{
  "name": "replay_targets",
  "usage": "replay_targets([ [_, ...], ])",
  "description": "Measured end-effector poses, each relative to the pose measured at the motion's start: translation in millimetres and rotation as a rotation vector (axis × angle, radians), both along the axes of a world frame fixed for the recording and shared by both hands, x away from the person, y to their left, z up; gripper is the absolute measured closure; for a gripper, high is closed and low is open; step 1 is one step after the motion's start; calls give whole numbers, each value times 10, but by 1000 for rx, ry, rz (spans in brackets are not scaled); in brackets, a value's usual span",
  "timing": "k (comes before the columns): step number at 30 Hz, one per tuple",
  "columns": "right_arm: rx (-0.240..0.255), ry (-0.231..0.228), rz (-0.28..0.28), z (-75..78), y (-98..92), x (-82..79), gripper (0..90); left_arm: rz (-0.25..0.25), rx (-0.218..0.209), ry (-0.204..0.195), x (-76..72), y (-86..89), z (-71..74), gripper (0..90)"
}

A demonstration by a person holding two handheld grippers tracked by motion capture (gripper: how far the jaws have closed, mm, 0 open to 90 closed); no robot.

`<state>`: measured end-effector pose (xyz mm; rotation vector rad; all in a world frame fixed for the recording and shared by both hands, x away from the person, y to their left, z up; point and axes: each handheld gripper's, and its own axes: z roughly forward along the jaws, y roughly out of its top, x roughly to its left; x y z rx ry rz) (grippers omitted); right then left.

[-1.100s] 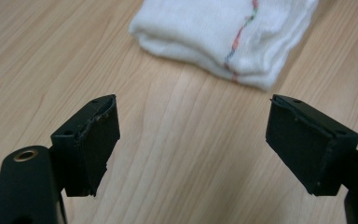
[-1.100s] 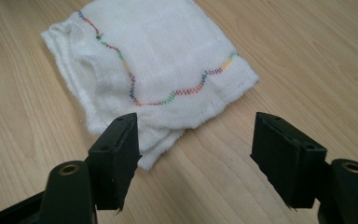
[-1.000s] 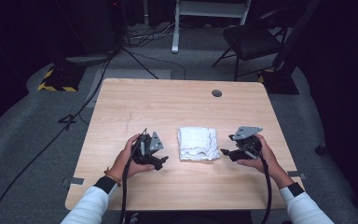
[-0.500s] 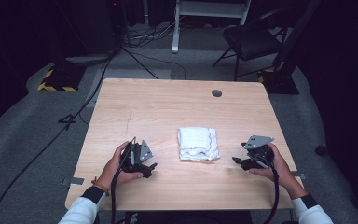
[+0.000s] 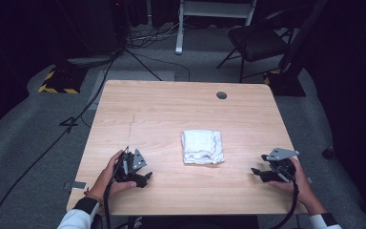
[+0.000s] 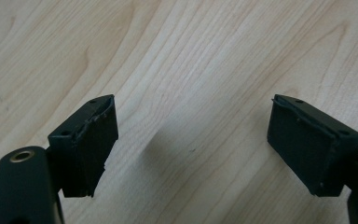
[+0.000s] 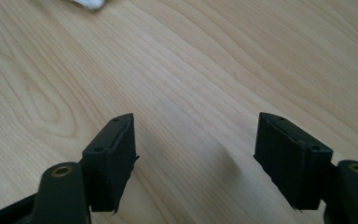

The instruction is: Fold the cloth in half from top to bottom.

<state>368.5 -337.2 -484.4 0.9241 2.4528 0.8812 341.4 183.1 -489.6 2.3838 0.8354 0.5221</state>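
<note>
A pale wooden table [image 5: 171, 109] is seen from above, in a dark room with cables and a chair behind it; a person sits at the near edge, sleeves just entering from the bottom. A white cloth [image 5: 202, 146], folded into a neat, slightly rumpled square, lies flat a little right of the table's middle, touched by nothing.

The left gripper [image 5: 142, 177] rests low by the near left edge, held in the left hand [image 5: 110, 174], well apart from the cloth; in the left gripper view its jaws stand wide with bare wood grain between them, holding nothing. The right gripper [image 5: 257, 172] sits near the right front corner in the right hand [image 5: 298, 180], also well apart from the cloth; in the right gripper view its jaws are wide and empty, and a sliver of the white cloth [image 7: 89, 3] peeks in at the top edge.

The fold looks finished, with both tools clear; the risks from here seem small. A trailing cable or a careless sweep of either hand across the middle could catch the cloth and drag it open; a gripper set down too near the table's edge could slip off.
</note>
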Motion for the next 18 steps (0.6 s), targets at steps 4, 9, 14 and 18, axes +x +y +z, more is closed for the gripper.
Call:
replay_targets([
  [4, 44, 21, -42, -68, -181, -54, 288, 34, -98, 56, -3, 129, -61, 171],
  [9, 128, 22, -99, -159, -354, -82, 214, 68, -196, 73, -24, 296, -141, 159],
  [14, 150, 9, -112, -190, -377, -81, 203, 78, -194, 74, -35, 308, -140, 158],
  [18, 150, 9, -112, -190, -377, -82, 203, 78, -193, 73, -34, 308, -139, 158],
])
